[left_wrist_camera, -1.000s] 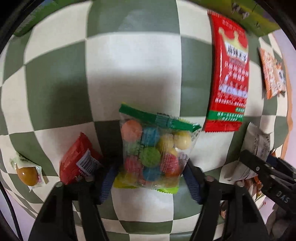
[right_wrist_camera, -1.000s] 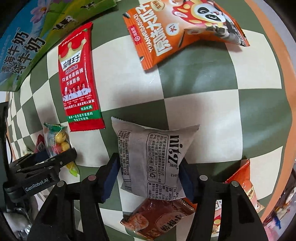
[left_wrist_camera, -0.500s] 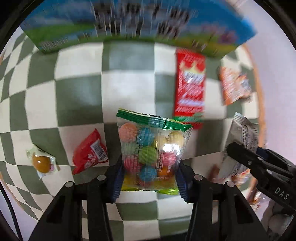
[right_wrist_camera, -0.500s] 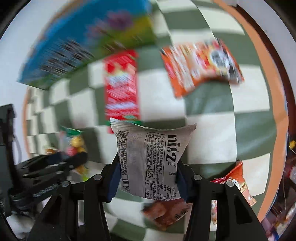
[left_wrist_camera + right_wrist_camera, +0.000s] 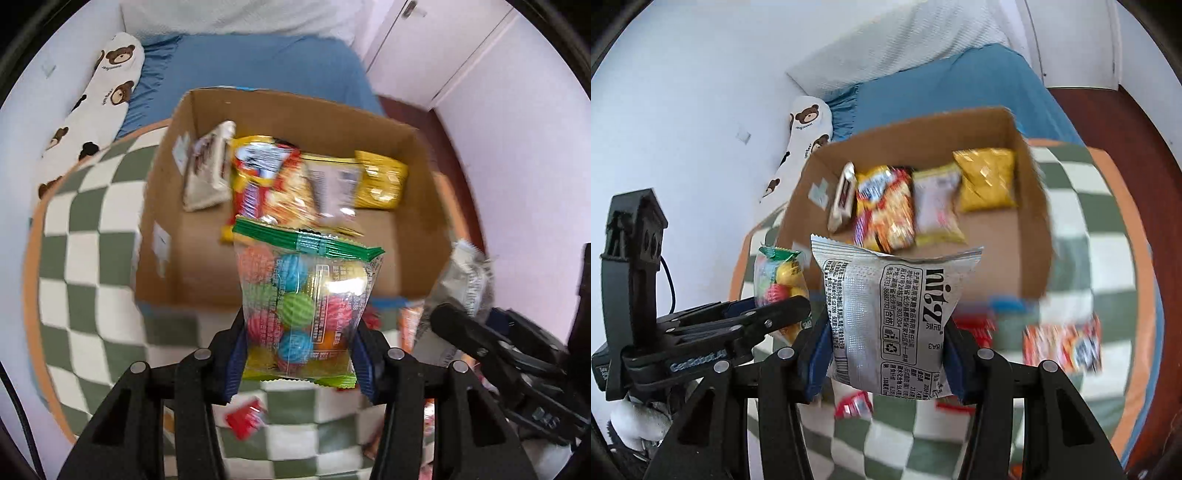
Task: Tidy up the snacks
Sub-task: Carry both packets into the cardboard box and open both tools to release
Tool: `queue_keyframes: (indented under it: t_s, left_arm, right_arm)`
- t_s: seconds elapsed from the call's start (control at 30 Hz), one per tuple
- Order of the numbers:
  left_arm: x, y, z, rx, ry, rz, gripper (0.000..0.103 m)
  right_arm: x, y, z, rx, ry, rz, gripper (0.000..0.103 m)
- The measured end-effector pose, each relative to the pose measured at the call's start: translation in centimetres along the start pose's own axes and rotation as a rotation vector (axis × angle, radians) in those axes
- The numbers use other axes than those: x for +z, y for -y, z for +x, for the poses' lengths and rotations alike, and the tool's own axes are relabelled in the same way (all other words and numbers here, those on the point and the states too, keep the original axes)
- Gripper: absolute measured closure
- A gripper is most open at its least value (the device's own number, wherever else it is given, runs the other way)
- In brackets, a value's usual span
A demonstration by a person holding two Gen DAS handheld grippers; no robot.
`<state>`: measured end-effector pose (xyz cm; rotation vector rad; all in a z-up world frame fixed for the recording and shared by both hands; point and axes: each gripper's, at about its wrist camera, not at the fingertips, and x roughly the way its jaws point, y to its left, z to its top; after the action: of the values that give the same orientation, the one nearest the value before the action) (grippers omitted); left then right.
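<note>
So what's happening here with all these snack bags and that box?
A person is tidying snacks with a handheld gripper in each hand. The left gripper is clamped on a clear bag of colourful candy balls, and the right gripper on a grey snack packet. Both are held up before an open cardboard box that already holds several packets. A few snacks lie on the checkered cloth.

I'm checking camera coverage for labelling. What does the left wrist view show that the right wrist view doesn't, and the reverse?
Only the left wrist view shows the whole candy-ball bag face-on, clamped in the left tool.

Only the right wrist view shows the printed back of the grey snack packet clamped in the right tool, plus a blurred orange packet on the checkered cloth.

Both show the open cardboard box holding several snack packets, a small red packet on the cloth, the blue bed and the bear-print pillow.
</note>
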<state>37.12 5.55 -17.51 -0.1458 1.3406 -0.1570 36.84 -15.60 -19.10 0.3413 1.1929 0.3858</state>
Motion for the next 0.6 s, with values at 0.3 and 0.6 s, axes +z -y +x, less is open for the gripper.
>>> queue_keyframes:
  t_s: [0.3, 0.6]
  left_arm:
    - [6.3, -4.4, 6.9, 0.142, -0.152, -0.028, 0.057]
    - [6.3, -7.2, 10.5, 0.13, -0.247, -0.086, 0.055]
  right_arm:
    - [5.1, -2.9, 10.0, -0.004, -0.108, -0.003, 0.049]
    - [4.8, -1.5, 16.2, 0.031, -0.259, 0.058, 0.041]
